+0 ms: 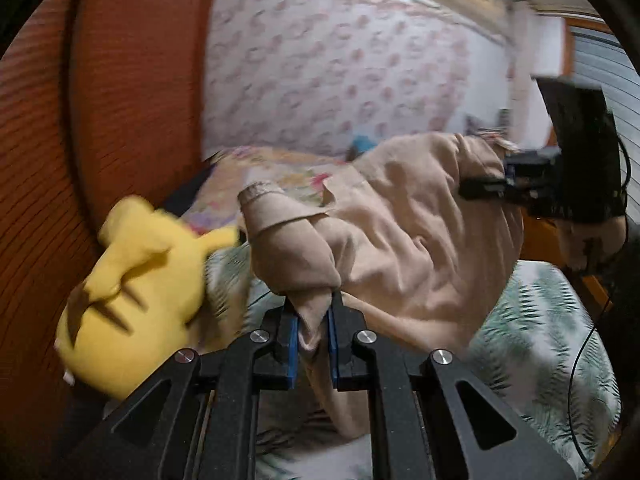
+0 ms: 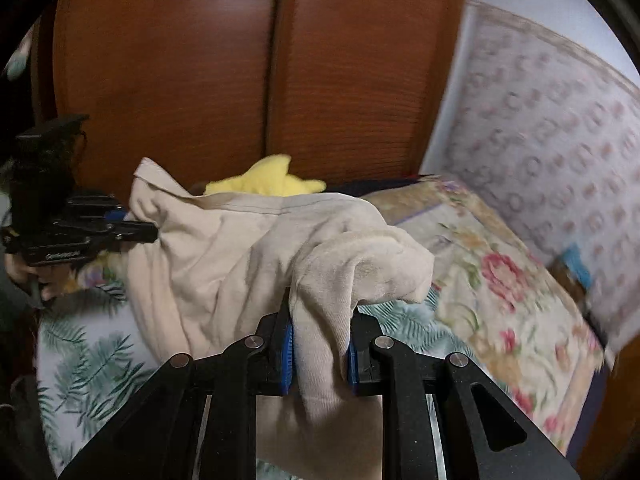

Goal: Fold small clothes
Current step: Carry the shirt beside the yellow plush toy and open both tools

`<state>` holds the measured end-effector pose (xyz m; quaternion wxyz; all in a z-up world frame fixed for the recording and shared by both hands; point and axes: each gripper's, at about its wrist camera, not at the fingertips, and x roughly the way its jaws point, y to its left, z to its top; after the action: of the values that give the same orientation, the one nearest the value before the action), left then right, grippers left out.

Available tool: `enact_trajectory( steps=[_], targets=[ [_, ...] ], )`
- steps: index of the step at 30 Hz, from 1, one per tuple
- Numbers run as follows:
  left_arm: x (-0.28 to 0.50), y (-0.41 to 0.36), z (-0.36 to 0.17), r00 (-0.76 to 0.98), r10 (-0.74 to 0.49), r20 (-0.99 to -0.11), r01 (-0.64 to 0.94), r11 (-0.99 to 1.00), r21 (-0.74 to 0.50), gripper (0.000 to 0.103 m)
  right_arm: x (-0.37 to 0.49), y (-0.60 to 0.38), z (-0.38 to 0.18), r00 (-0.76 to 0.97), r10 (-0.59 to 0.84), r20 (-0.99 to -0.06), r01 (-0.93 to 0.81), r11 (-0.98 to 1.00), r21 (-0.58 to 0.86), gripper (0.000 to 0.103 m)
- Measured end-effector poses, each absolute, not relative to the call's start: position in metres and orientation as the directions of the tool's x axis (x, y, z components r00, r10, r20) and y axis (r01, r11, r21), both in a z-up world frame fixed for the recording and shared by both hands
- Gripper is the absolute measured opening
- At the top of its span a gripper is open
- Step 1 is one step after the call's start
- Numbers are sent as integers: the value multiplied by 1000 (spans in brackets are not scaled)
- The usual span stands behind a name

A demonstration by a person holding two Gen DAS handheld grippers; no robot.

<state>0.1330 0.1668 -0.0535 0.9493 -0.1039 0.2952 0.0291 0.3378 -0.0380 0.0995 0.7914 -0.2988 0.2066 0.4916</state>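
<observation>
While both views are smeared by motion, one beige garment shows plainly, stretched between the two tools above the bed. Its long axis runs from tool to tool, roughly level across the bed, with the loose middle sagging toward the sheet; a ribbed cuff sticks up near the left end. Behind the bed stand a reddish wooden wardrobe with two doors and a wall papered in a pink pattern. On the bed lie a leaf-print sheet and one floral quilt, folded, as far as the blur allows. One yellow plush toy lies by the wardrobe, beside the garment's left end. The left tool is narrowed, pinching a bunch of the cloth between its blue pads. The right tool likewise grips a thick fold of cloth.
</observation>
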Motion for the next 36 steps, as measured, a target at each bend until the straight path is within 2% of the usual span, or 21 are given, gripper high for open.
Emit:
enact_trajectory(
  steps=[9, 16, 20, 21, 24, 27, 28, 30, 32, 36],
  targets=[
    [132, 190, -96, 762, 68, -644, -246, 950, -191, 12, 376, 74, 86, 384, 631, -675, -923, 232, -308, 20],
    [119, 192, -102, 747, 80, -660, -273, 942, -194, 12, 387, 108, 64, 371, 653, -660, -929, 252, -272, 22],
    [117, 190, -103, 744, 93, -662, -278, 944, -180, 14, 389, 108, 49, 394, 640, -660, -917, 322, -235, 36],
    [116, 188, -103, 746, 96, -659, -275, 946, -172, 19, 392, 106, 48, 394, 642, -658, -915, 341, -215, 43],
    [109, 184, -98, 762, 117, -637, -271, 951, -150, 40, 395, 90, 48, 415, 652, -634, -898, 405, -171, 58],
    [100, 180, -88, 791, 106, -603, -244, 958, -151, 51, 383, 65, 49, 457, 651, -607, -873, 461, -163, 62],
    [99, 179, -85, 794, 110, -598, -241, 960, -144, 69, 377, 55, 50, 469, 652, -595, -864, 479, -157, 62],
    [93, 173, -76, 819, 101, -565, -219, 965, -146, 86, 363, 33, 48, 494, 652, -576, -845, 516, -141, 63],
    [89, 165, -67, 837, 91, -540, -199, 969, -145, 87, 346, 11, 46, 519, 649, -556, -825, 550, -128, 64],
    [86, 143, -54, 856, 65, -513, -152, 980, -129, 90, 304, -33, 43, 574, 627, -527, -778, 619, -110, 78]
  ],
)
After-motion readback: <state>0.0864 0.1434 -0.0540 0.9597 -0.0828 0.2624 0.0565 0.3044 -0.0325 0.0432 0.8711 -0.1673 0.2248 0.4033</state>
